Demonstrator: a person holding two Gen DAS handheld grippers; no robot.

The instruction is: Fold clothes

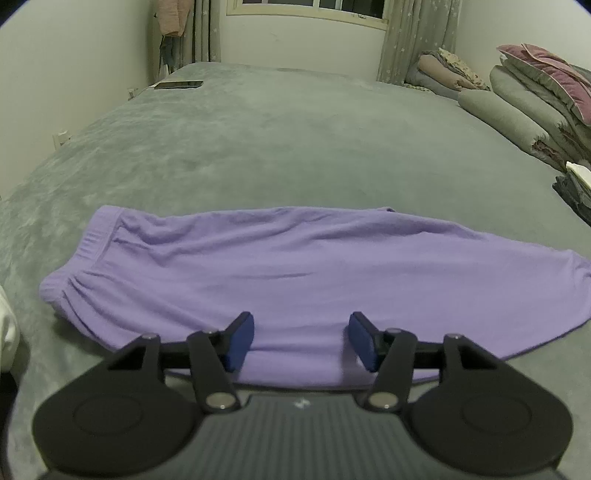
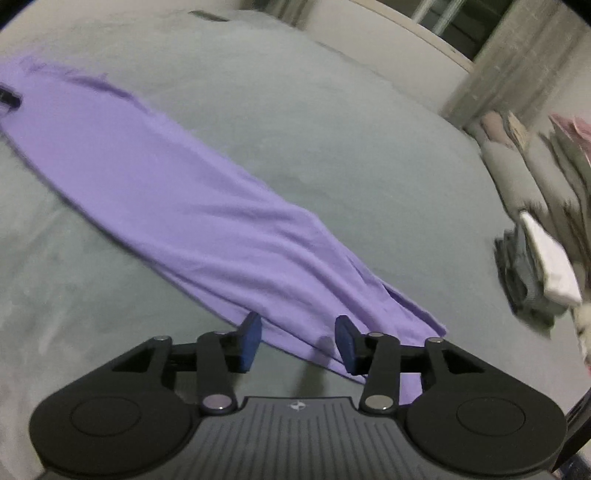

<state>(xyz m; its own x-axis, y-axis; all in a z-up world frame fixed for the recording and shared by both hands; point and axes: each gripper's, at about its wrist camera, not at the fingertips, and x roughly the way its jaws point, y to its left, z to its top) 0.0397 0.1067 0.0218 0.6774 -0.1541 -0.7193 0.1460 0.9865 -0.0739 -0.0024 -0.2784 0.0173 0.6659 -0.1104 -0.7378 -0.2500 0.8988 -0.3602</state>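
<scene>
Purple pants (image 1: 229,266) lie flat across the middle of the frame on the grey bed (image 1: 295,140), folded lengthwise, waistband at left. Left gripper (image 1: 301,341) and right gripper (image 2: 299,341) both hang apart-jawed over the near edge, holding nothing. Next fold probably needs a clean pinch through all layers at the hem end, lower right in the right wrist view.

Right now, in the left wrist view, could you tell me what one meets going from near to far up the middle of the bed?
Left gripper, open → purple garment lying flat → bare grey bedspread → wall beneath the window.
</scene>
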